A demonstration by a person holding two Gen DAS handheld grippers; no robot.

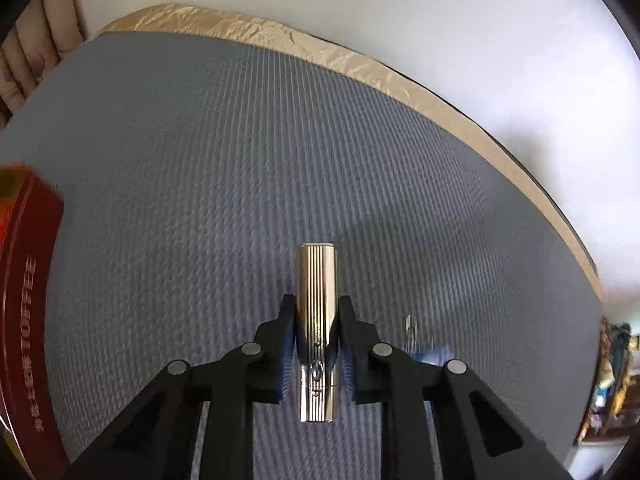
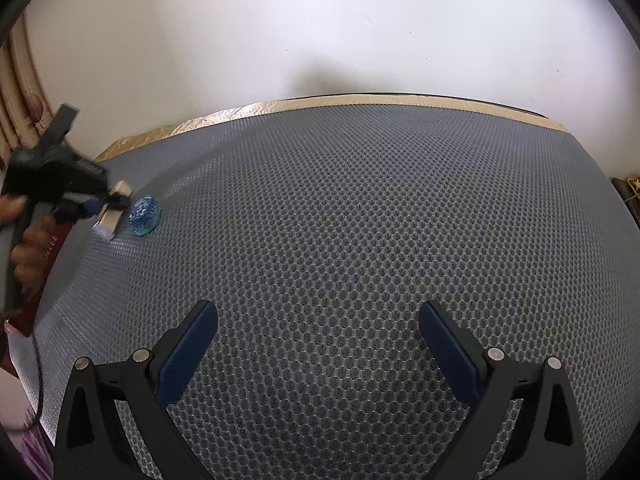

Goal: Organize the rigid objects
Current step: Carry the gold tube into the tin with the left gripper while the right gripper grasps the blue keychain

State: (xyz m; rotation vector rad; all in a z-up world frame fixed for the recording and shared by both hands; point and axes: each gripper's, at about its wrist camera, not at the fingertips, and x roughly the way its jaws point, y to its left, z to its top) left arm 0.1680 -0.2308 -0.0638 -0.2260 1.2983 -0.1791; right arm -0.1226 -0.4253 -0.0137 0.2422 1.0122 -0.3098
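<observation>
Red toffee tin (image 1: 24, 300) sits left of the left tool (image 1: 316, 308), which clamps the ribbed metal lighter (image 1: 316, 320) mid-body above the tabletop (image 1: 200, 160). Carry it level, squeeze steady. Right tool (image 2: 318, 328) gapes wide, empty.

Ahead of the right tool (image 2: 318, 344), whose jaws stand wide apart, the grey mat (image 2: 360, 220) lies bare to the far counter edge (image 2: 400, 100) and the wall (image 2: 320, 20); a hand could pass anywhere there. At the left, the left tool (image 1: 316, 312), clamped on a silver bar (image 1: 316, 280), takes up room, with a blue disc (image 2: 144, 212) just beside it. A red tin (image 1: 28, 300) blocks the mat's left border. Beyond the bar the mat is free.
</observation>
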